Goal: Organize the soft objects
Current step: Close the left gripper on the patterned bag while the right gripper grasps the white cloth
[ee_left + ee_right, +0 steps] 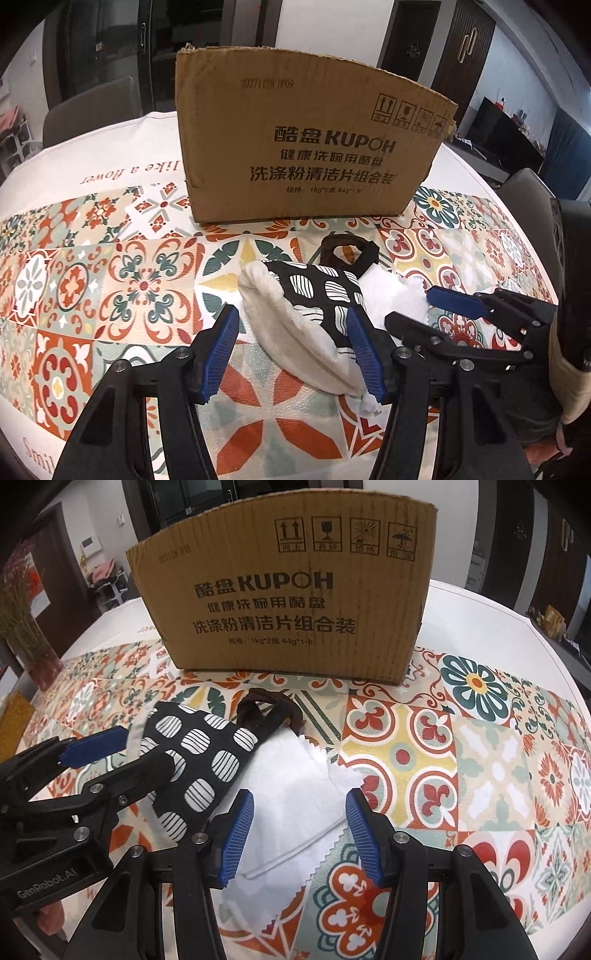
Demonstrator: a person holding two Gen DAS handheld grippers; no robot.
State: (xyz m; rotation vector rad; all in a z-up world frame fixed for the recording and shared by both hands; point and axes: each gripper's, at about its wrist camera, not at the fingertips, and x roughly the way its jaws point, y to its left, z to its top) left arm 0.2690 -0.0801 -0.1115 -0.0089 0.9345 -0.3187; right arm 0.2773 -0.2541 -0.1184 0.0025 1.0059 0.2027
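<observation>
Now, left gripper (295, 354) half open, nothing pinched, black-and-white patterned mitt (314, 295) lying between its blue pads, right gripper (300, 834) half open and empty above white cloth (291, 775), cardboard box (288, 602) upright beyond both, patterned tablecloth (480, 757) underneath.

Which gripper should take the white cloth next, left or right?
Right, probably. The right gripper has its open jaws either side of the white cloth. The left gripper is lined up on the black patterned mitt instead, with the cloth off to its side.
</observation>
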